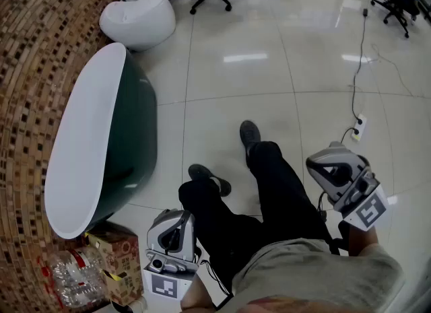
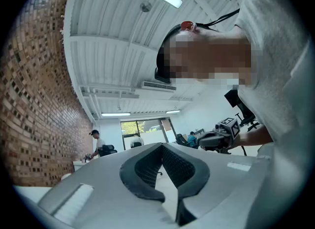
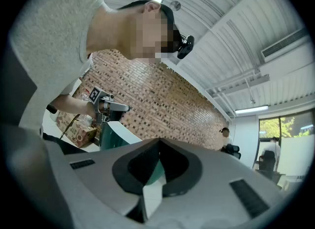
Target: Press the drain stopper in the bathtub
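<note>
The oval bathtub with a dark green outer wall and white inside [image 1: 138,130] is being seen at the left of the head view, its long axis running from the upper middle-left down to the lower left, hard against the brown mosaic brick wall [image 1: 30,69]. The drain stopper is not being shown in any view; it is judged to lie somewhere in the white basin. The left gripper [image 1: 174,227] is being held at the bottom of the frame, just right of the tub's near end, while the right gripper [image 1: 337,170] is being held at the lower right, well apart from the tub with the person's black-trousered legs [image 1: 269,190] between. In both gripper views the jaws are being shown pressed together at their tips with nothing between them. The left one is judged the nearer for the press, and a reach leftward and down over the rim is being called for. The near end is being crowded by a printed cardboard box [image 1: 114,254] and a pack of clear plastic bottles [image 1: 71,278]; open room is being offered by the glossy tiled floor [image 1: 269,83] along the tub's right flank
</note>
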Demonstrator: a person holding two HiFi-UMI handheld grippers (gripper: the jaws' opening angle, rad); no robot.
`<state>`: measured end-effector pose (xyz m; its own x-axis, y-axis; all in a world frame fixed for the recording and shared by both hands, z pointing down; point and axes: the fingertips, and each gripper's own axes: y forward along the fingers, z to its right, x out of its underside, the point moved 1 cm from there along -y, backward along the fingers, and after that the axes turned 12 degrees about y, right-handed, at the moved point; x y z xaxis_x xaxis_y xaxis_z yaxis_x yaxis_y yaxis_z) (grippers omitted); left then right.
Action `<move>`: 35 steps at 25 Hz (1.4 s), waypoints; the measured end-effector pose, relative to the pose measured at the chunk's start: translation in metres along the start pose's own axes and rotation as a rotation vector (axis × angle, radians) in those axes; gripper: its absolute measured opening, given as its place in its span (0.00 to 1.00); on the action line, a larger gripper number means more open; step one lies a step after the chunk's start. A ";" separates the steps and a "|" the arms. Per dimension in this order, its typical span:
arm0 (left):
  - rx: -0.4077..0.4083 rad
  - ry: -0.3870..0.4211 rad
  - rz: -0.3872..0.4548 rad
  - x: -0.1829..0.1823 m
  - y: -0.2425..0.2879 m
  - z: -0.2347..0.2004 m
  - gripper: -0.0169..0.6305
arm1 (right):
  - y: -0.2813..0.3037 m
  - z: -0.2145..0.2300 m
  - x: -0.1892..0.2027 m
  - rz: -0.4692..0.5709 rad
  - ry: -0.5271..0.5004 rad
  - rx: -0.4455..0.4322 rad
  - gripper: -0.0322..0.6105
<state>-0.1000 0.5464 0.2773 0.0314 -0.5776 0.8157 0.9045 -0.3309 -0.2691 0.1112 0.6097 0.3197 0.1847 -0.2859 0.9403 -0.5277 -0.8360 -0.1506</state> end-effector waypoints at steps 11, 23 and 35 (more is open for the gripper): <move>-0.142 0.216 0.051 -0.023 0.063 -0.077 0.03 | 0.098 0.117 -0.036 0.177 -0.093 -0.112 0.05; -0.216 0.131 -0.014 0.061 0.063 -0.186 0.03 | 0.246 0.121 -0.009 0.191 -0.051 -0.261 0.05; -0.156 0.172 -0.096 0.122 0.141 -0.226 0.03 | 0.295 0.190 0.061 0.182 0.171 -0.227 0.05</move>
<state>-0.0645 0.2606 0.2235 -0.1360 -0.6523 0.7457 0.8231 -0.4933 -0.2813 0.1238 0.2566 0.2748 -0.0611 -0.3217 0.9449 -0.7142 -0.6472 -0.2666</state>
